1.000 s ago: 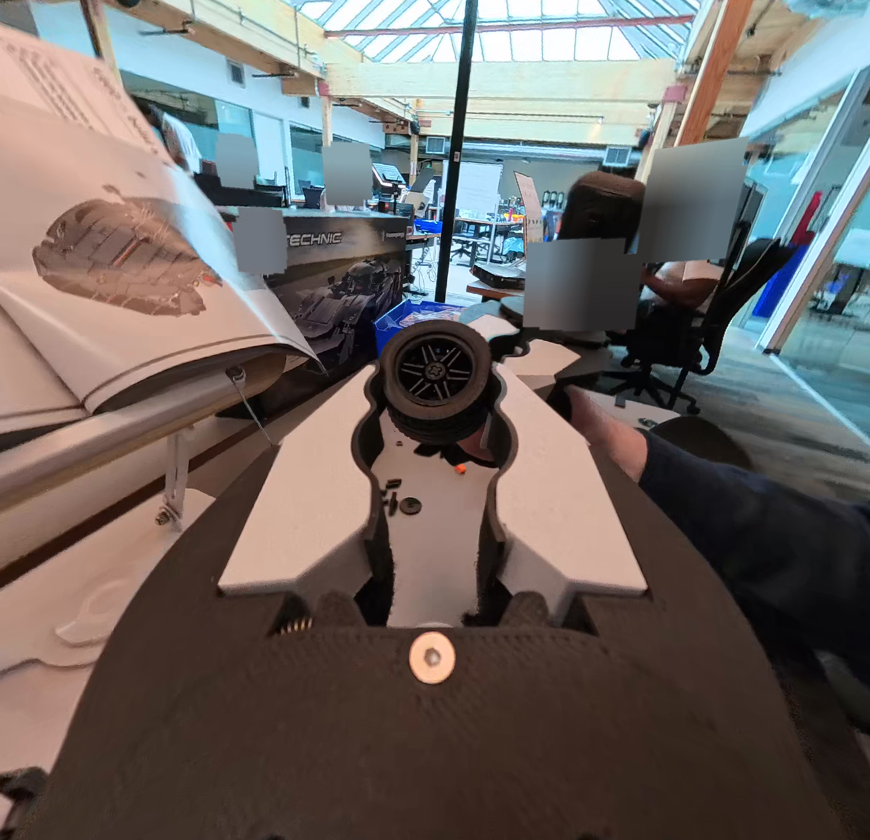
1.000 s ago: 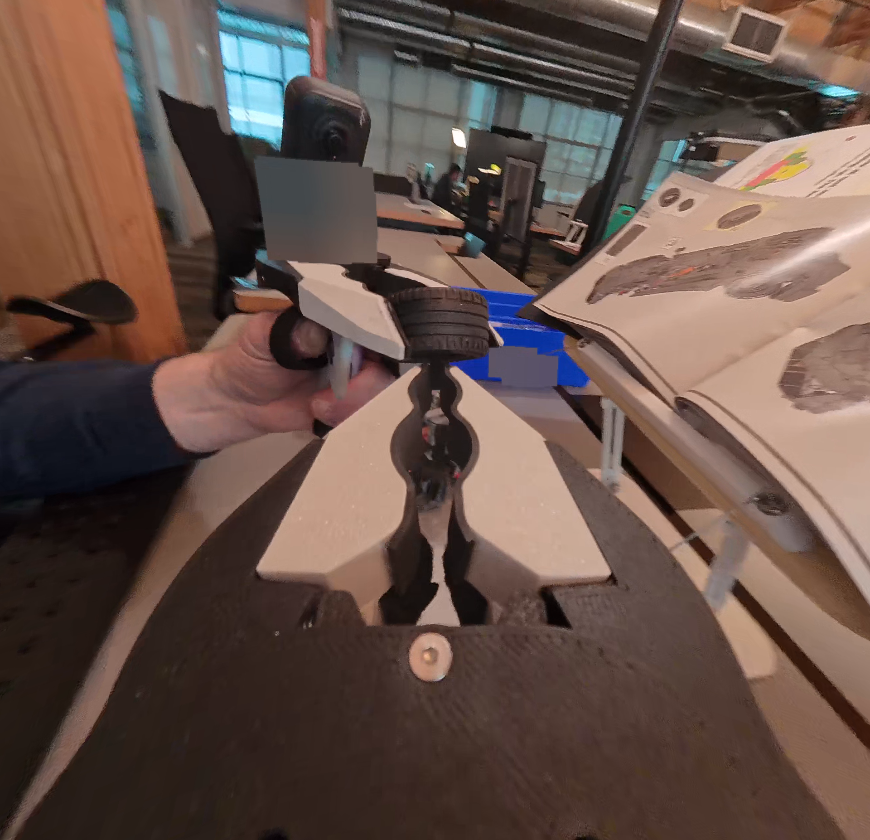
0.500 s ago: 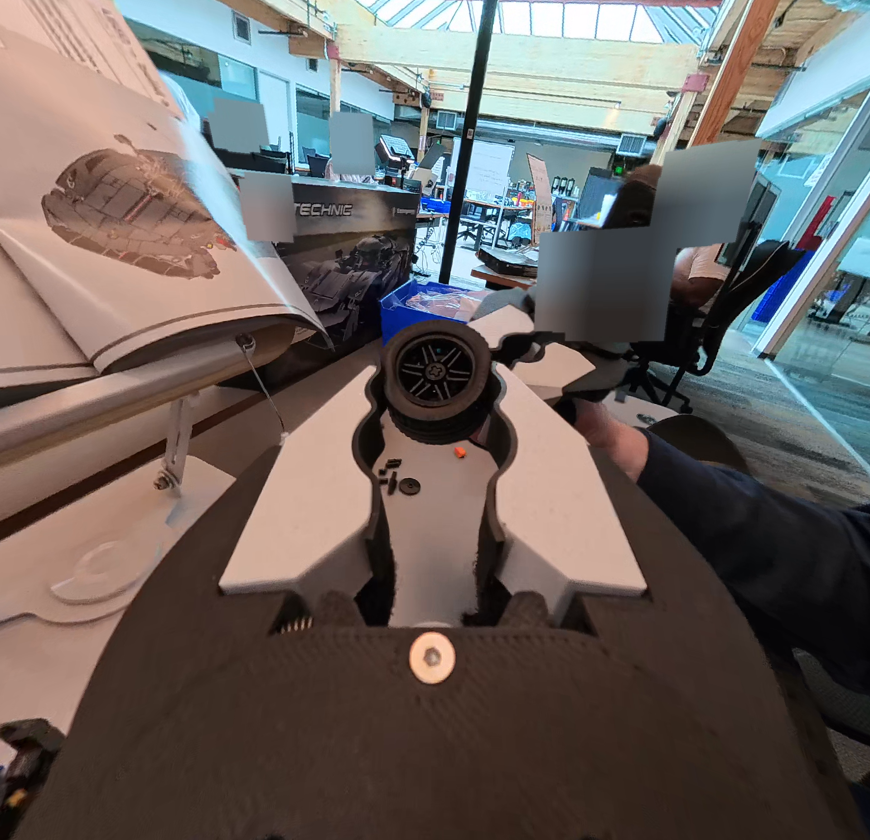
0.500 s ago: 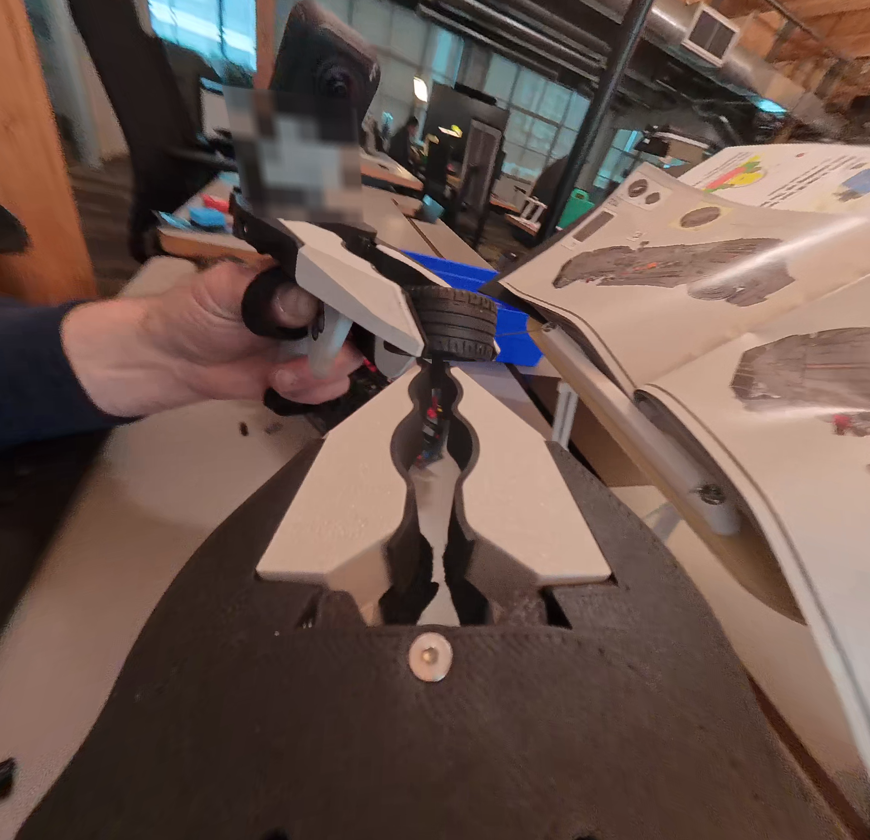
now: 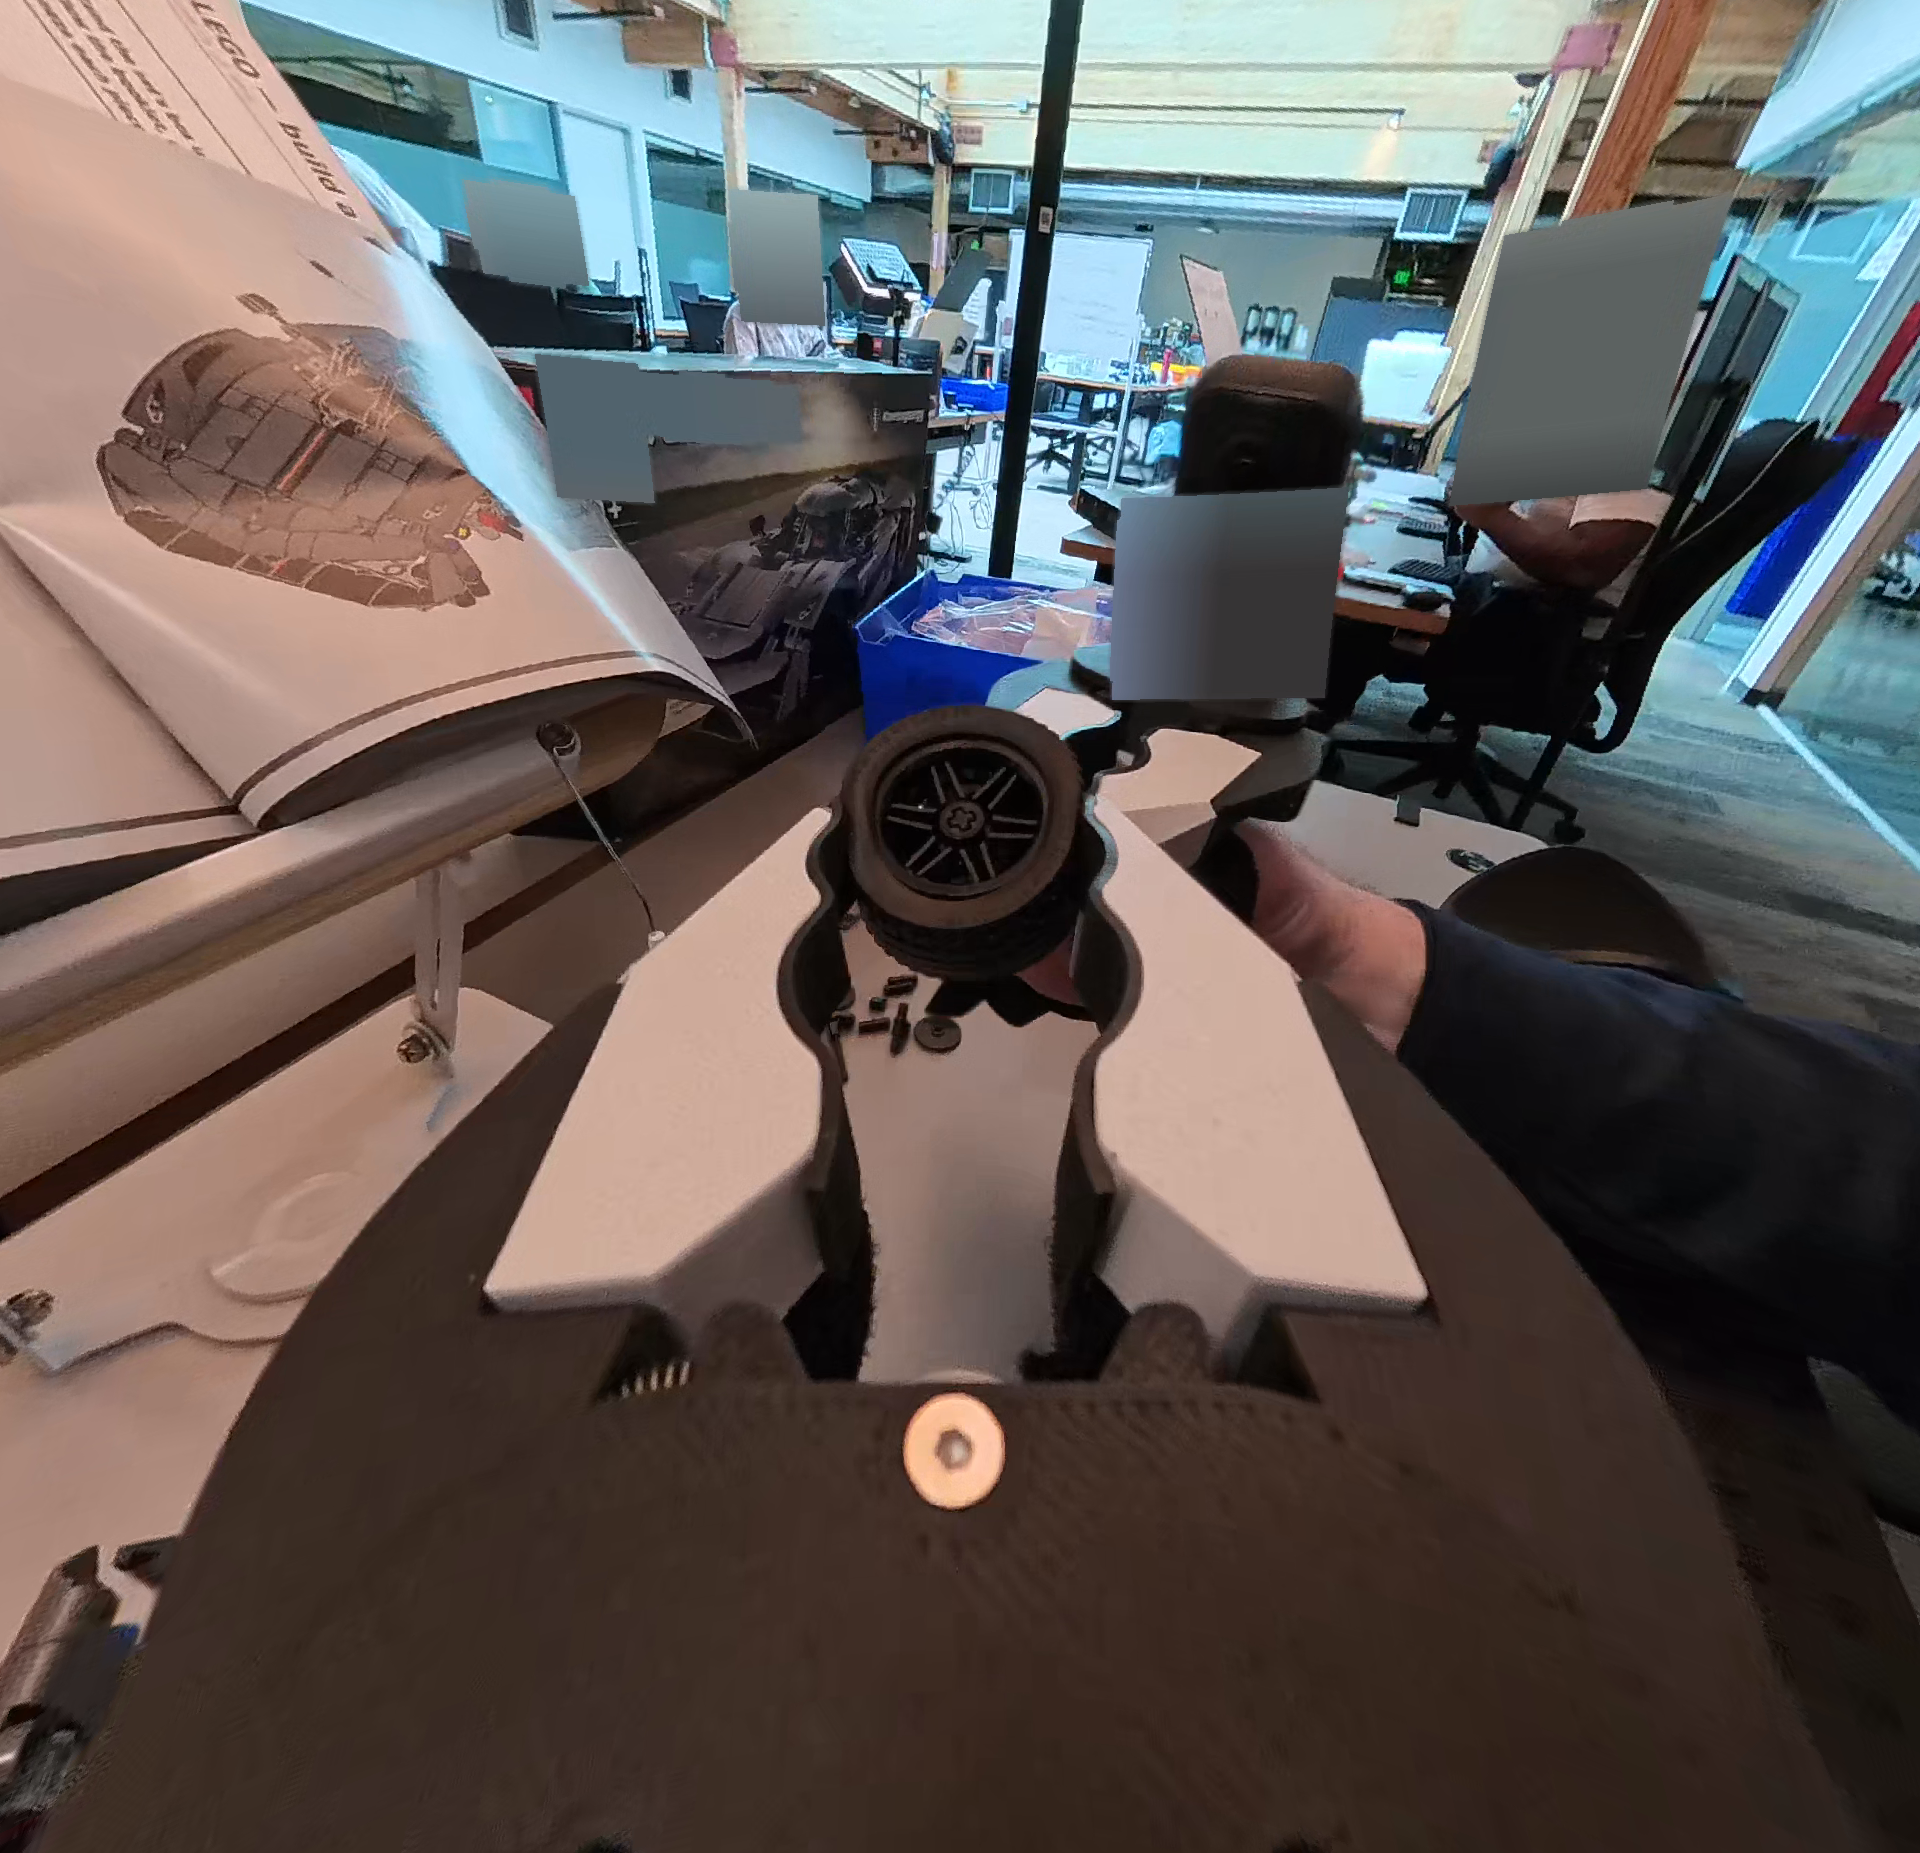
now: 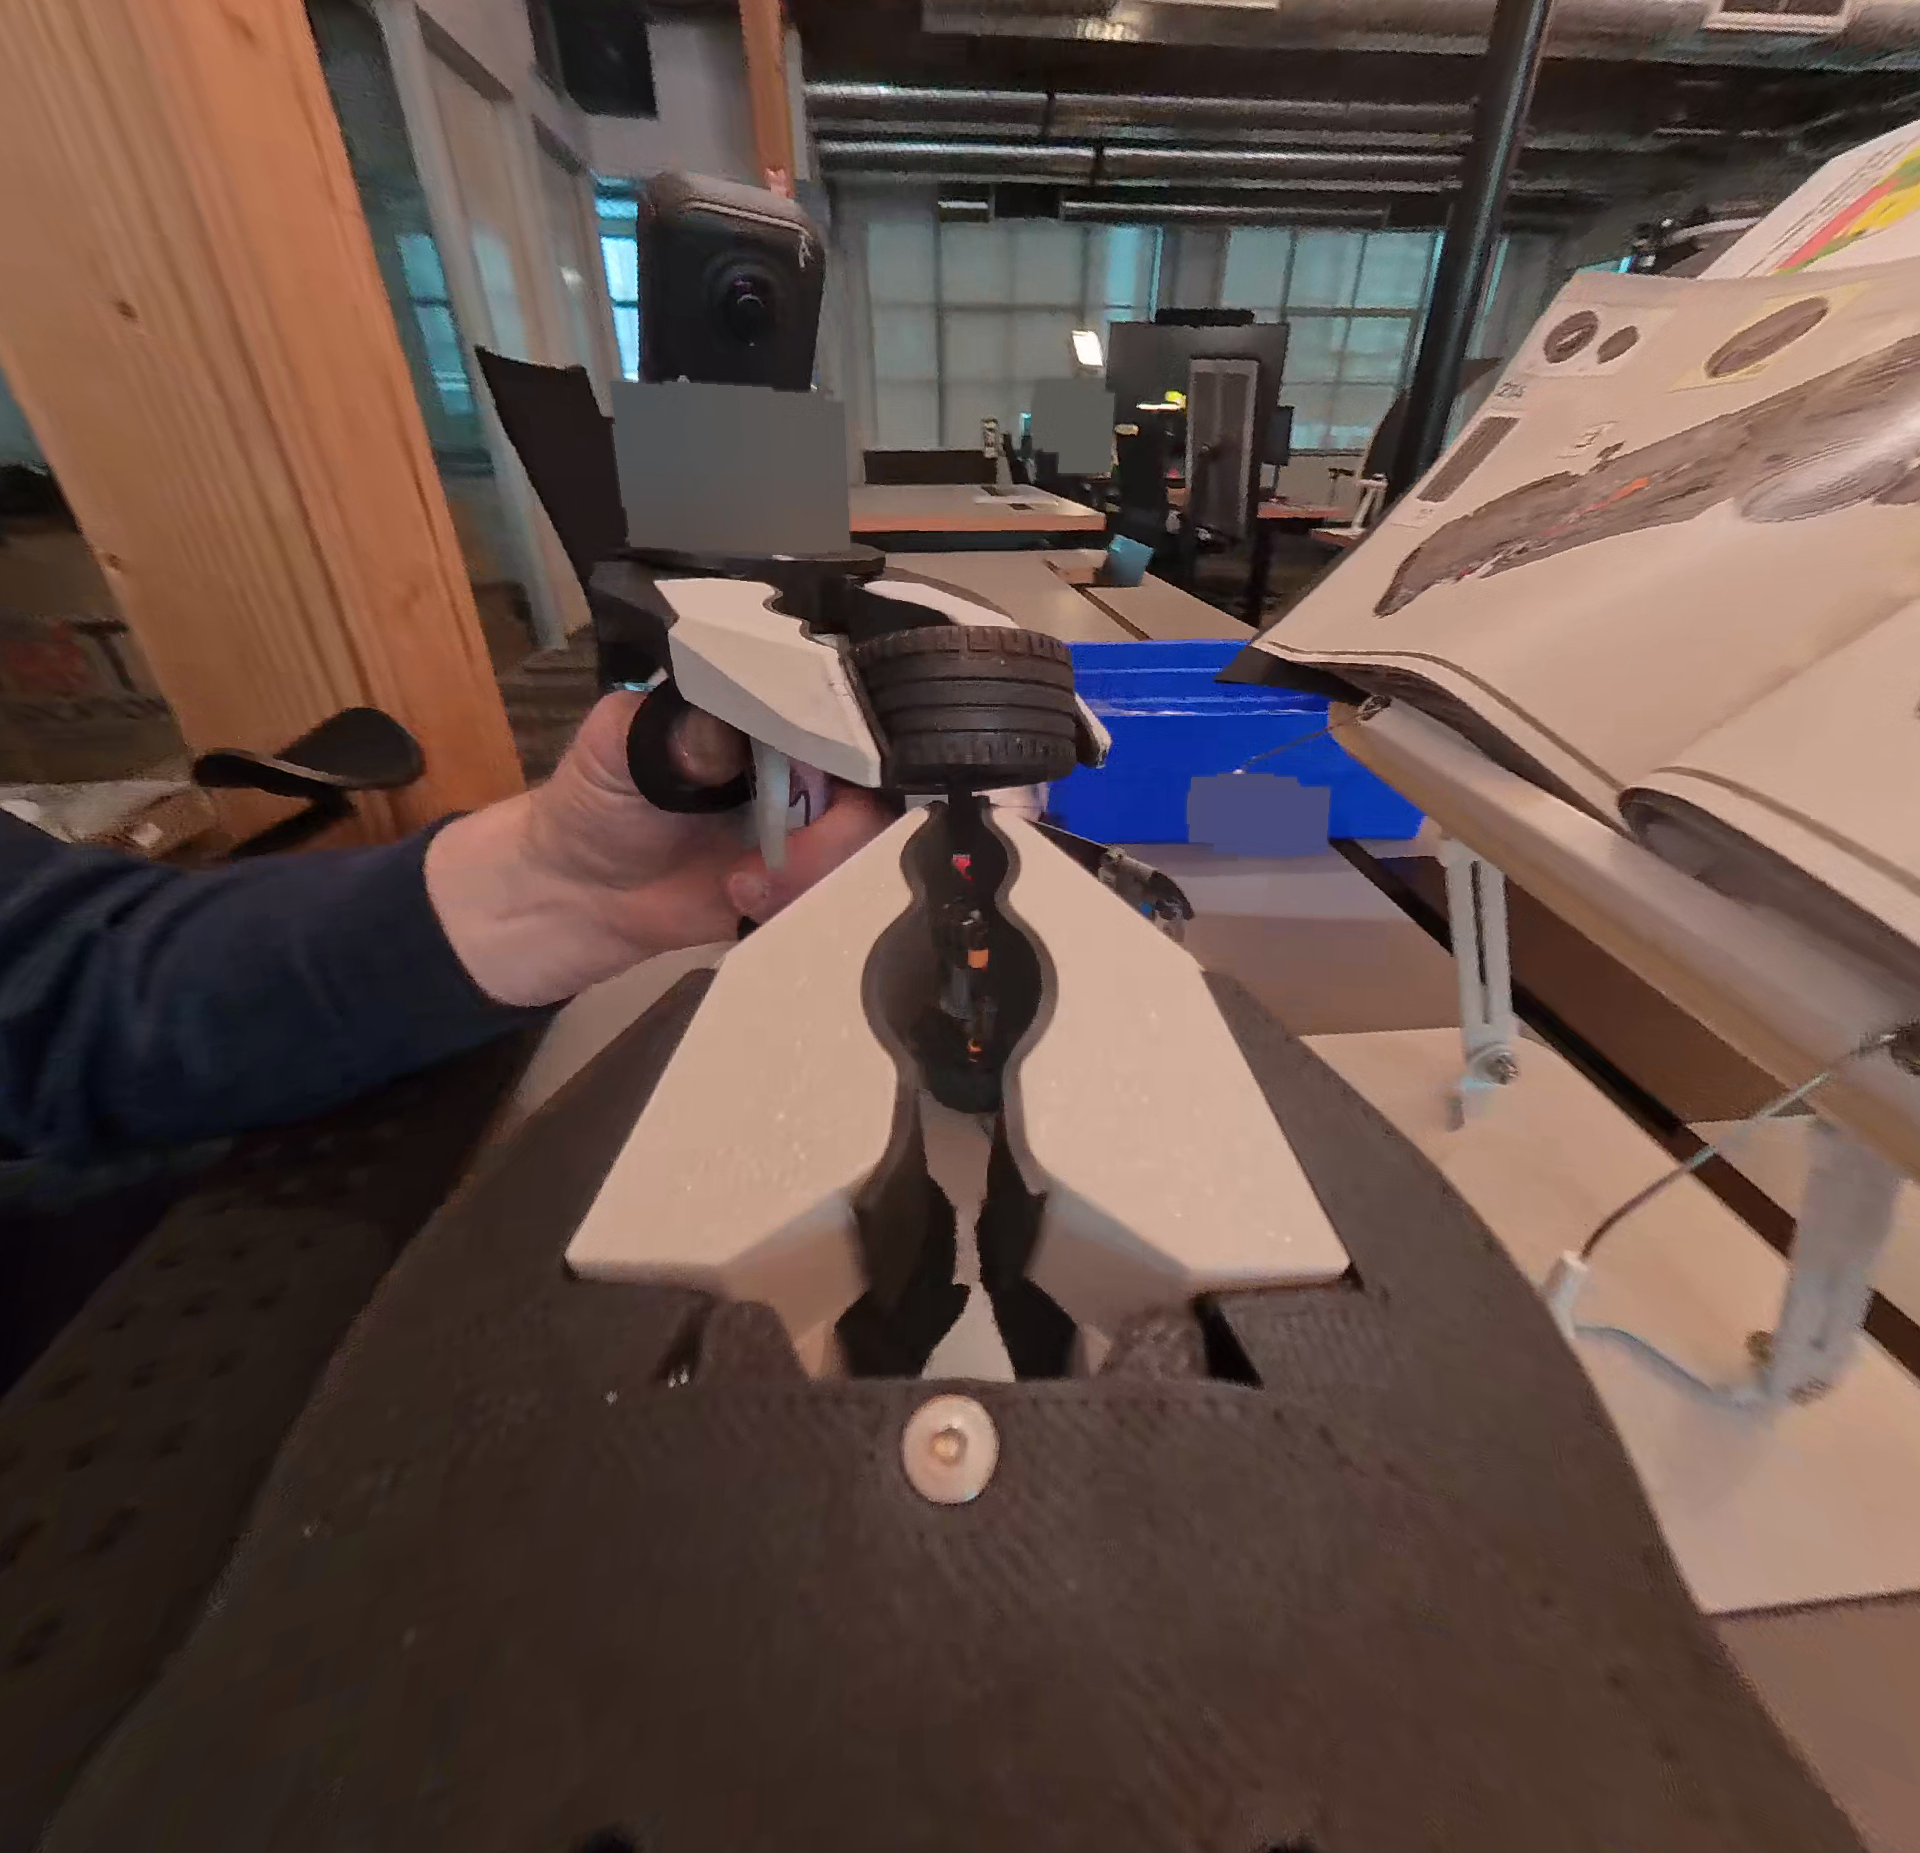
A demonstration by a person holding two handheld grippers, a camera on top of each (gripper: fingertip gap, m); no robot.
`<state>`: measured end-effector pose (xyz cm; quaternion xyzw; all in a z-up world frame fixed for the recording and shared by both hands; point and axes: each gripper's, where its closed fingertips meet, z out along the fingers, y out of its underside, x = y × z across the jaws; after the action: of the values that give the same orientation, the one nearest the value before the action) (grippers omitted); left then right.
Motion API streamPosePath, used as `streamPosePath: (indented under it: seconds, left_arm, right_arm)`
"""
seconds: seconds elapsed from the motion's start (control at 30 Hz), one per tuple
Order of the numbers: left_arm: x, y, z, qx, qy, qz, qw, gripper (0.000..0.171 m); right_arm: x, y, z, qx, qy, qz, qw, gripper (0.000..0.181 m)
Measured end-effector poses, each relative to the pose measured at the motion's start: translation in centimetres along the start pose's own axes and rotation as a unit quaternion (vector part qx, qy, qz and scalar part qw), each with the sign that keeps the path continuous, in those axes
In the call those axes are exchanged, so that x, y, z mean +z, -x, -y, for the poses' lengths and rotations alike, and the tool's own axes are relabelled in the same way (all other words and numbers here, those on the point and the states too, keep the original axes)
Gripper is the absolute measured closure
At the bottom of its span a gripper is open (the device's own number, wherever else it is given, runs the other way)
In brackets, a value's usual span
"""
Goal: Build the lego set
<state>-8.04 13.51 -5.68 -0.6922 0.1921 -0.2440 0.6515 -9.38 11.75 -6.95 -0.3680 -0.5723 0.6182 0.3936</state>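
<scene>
My left gripper [image 5: 961, 853] is shut on a black wheel [image 5: 961, 827] with a spoked rim, held above the table with its hub facing me. In the right wrist view the same wheel [image 6: 971, 707] sits between the left gripper's white fingers [image 6: 769, 681]. My right gripper [image 6: 961, 821] is shut on a thin black lego assembly [image 6: 966, 956] with orange and red bits. The assembly's tip reaches the underside of the wheel. Whether it is seated in the hub is hidden.
An open instruction booklet [image 5: 312, 473] rests on a white stand [image 5: 208, 1232] at the left; it also shows in the right wrist view [image 6: 1662, 556]. A blue bin [image 6: 1174, 723] and a dark lego box [image 5: 790, 546] stand behind. Small black pieces [image 5: 894, 1019] lie on the table. The tips of both grippers are at nearly the same place.
Both grippers have shifted and turned a little together, keeping the wheel at the tip of the assembly. Both grips are unchanged.
</scene>
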Motion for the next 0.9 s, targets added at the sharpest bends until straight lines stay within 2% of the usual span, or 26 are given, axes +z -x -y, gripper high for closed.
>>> streamPosePath:
  seconds: [0.17,0.43,0.5,0.6,0.7,0.8,0.9]
  left_arm:
    - [0.0,-0.3,0.0,0.006,0.004,-0.003,1.000,0.134]
    - [-0.3,0.8,-0.1,-0.048,0.001,0.015,0.999,0.133]
    - [-0.4,0.8,0.0,-0.047,-0.003,0.014,0.999,0.133]
    - [-0.6,-0.2,0.5,0.019,-0.003,0.001,1.000,0.133]
    - [-1.1,-1.2,0.9,0.079,0.006,-0.006,0.997,0.133]
    - [-1.1,-0.9,0.6,0.076,0.013,0.002,0.997,0.133]
    - [-1.1,-0.6,0.6,0.047,0.008,-0.001,0.999,0.134]
  right_arm:
    - [-0.1,0.1,0.0,-0.006,-0.004,0.005,1.000,0.180]
    - [0.5,-0.7,-0.3,-0.098,0.055,-0.080,0.990,0.180]
    - [0.5,-0.5,-0.1,-0.071,0.043,-0.064,0.994,0.180]
    - [0.4,0.6,0.5,0.005,-0.006,0.007,1.000,0.180]
    - [0.5,1.4,0.8,0.032,-0.028,0.048,0.998,0.180]
    - [0.6,1.0,0.4,0.027,-0.028,0.039,0.998,0.180]
    - [0.7,0.7,0.3,-0.015,-0.007,0.005,1.000,0.180]
